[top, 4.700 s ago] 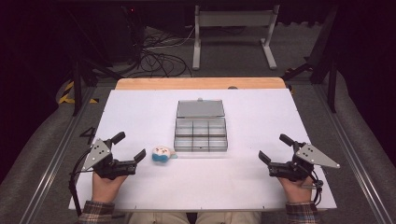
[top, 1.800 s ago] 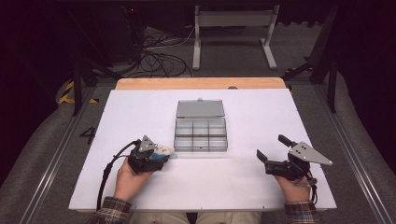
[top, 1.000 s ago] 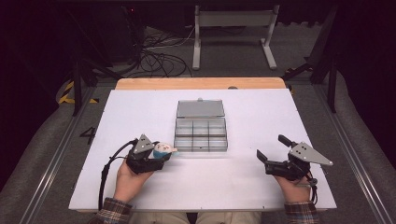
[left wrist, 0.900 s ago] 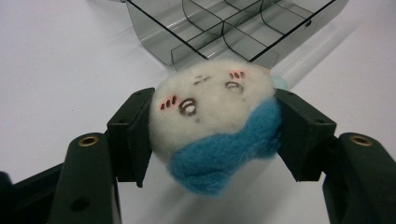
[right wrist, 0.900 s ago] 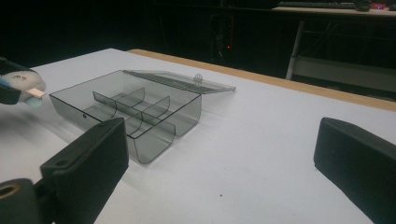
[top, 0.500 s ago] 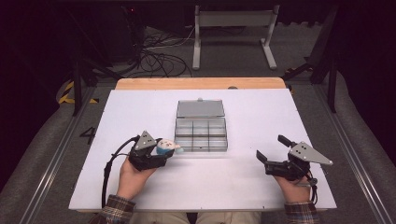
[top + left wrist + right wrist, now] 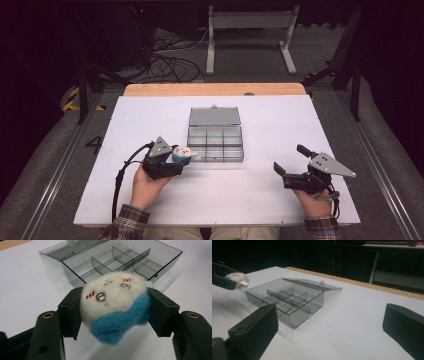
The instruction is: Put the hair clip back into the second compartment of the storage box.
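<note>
The left gripper (image 7: 113, 312) pinches a white-and-blue plush toy (image 7: 115, 307) between its jaws, just beside the open compartment box (image 7: 215, 137). The right gripper (image 7: 292, 167) rests on the bench (image 7: 280, 115), jaws spread.

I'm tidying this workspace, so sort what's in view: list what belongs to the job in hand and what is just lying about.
In the job:
- left gripper, shut on the white and blue plush toy
- clear divided organizer box, lid open, its visible compartments empty
- right gripper, open, on the white table

Lying about:
- cables on the floor beyond the table
- white metal stand
</note>
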Demonstrator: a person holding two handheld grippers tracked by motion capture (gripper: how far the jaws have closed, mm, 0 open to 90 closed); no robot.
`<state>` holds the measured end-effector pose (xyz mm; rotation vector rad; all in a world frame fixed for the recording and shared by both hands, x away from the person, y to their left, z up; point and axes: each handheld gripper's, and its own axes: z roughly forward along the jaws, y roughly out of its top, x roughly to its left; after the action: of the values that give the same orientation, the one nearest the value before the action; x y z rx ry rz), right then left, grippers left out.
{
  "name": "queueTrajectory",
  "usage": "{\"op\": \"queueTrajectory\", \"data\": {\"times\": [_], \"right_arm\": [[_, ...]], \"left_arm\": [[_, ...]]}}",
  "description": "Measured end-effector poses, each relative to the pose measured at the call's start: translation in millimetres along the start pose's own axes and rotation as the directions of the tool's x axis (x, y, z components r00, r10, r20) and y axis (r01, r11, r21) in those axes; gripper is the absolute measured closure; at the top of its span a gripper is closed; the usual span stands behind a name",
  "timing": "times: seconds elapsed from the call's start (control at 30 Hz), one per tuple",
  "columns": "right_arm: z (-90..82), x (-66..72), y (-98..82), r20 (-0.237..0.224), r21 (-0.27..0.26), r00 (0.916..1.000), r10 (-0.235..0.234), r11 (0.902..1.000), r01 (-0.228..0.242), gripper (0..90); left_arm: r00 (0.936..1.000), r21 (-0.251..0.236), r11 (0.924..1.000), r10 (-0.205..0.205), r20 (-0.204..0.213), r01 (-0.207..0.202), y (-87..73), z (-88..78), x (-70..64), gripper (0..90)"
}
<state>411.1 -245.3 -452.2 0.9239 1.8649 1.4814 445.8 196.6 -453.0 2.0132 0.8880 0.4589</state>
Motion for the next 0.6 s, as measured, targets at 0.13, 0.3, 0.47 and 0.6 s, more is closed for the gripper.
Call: {"op": "queueTrajectory", "data": {"times": [0.13,0.3,0.47,0.6], "right_arm": [[0.2,0.4,-0.1,-0.006,0.004,1.0000,-0.002,1.0000,0.002,0.2],[0.4,0.6,-0.1,-0.010,0.003,0.9999,-0.005,1.0000,0.005,0.1],[0.2,0.2,-0.2,-0.009,0.004,0.9999,-0.005,1.0000,0.005,0.0],[0.4,0.1,-0.4,-0.010,0.007,0.9999,-0.005,1.0000,0.005,0.0]], "left_arm": [[1.0000,-0.012,0.9999,0.000,-0.003,0.000,3.8,4.7,-0.3,36.5],[0.9999,-0.013,0.9999,-0.005,0.010,0.006,9.1,11.0,-2.1,36.5],[1.0000,-0.015,0.9999,-0.005,0.004,0.005,14.0,14.7,-2.3,36.5],[0.9999,-0.027,0.9996,-0.009,0.005,0.009,17.1,16.8,-2.3,36.5]]}}
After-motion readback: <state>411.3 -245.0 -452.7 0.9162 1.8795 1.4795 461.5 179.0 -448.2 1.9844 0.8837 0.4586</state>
